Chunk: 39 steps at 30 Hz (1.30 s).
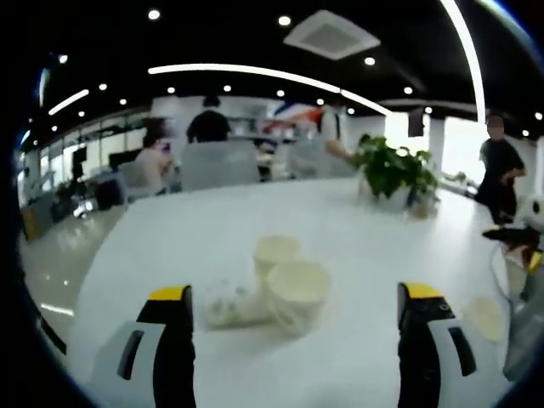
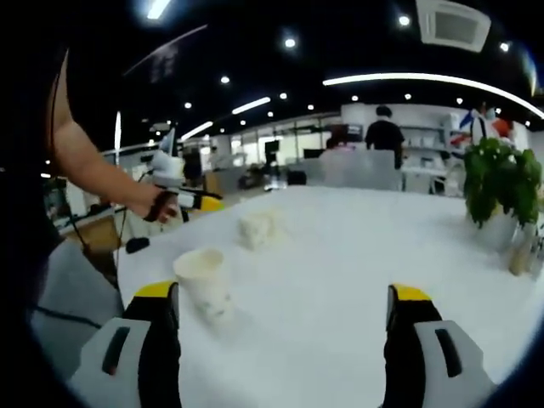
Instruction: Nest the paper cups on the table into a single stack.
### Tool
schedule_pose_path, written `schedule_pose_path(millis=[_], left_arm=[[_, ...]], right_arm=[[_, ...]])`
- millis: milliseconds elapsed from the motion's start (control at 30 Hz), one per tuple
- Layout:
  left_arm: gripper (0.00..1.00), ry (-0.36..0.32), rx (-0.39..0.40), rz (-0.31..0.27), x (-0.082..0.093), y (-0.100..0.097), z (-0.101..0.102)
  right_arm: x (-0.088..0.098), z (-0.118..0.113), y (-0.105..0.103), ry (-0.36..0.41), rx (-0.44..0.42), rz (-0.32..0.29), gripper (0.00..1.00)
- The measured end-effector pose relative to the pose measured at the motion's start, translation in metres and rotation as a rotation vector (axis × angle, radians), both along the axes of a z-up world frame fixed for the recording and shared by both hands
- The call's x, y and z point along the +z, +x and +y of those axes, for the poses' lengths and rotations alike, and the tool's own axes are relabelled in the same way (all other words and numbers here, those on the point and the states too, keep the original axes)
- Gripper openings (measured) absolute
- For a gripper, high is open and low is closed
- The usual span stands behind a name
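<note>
In the left gripper view, a small group of white paper cups lies on the white table (image 1: pixel 170 238). One cup (image 1: pixel 276 252) stands behind. A second cup (image 1: pixel 297 291) tips its mouth toward me. A patterned cup (image 1: pixel 228 303) lies on its side to the left. My left gripper (image 1: pixel 296 299) is open, its jaws wide on either side of the group and short of it. In the right gripper view, a single cup (image 2: pixel 202 278) stands just past the left jaw of my open right gripper (image 2: pixel 283 296). Farther off is the blurred cup group (image 2: pixel 257 228). A hand holds the left gripper (image 2: pixel 191 201) beyond it.
A potted plant (image 1: pixel 393 170) stands at the table's far right, and the plant (image 2: pixel 501 183) is also in the right gripper view. A round pale object (image 1: pixel 484 316) and cables lie at the right edge. People (image 1: pixel 500 166) and chairs are beyond the table. A bare arm (image 2: pixel 93 170) crosses the left.
</note>
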<state>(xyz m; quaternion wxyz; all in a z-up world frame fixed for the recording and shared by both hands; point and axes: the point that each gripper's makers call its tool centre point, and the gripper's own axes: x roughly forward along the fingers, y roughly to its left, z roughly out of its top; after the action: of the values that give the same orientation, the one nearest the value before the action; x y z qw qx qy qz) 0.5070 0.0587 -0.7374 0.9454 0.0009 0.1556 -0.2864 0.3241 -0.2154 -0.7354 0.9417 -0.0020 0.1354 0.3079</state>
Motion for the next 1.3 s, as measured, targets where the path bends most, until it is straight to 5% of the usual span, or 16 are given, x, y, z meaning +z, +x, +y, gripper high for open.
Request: schedule_pose_path(millis=[367,867,1300], left_arm=[[0.92,0.024,-0.058,-0.023,-0.011,0.025,-0.026],[0.72,0.110,-0.080,-0.028,-0.037,0.043,-0.046],[0.53,0.132,-0.083,-0.032,-0.037,0.044,-0.051]], right_arm=[[-0.003,-0.002,0.005,-0.007,-0.003,0.013,1.00],[-0.010,0.000,0.000,-0.017,-0.003,0.037,1.00],[-0.010,-0.005,0.001,-0.013,-0.022,0.038,1.00]])
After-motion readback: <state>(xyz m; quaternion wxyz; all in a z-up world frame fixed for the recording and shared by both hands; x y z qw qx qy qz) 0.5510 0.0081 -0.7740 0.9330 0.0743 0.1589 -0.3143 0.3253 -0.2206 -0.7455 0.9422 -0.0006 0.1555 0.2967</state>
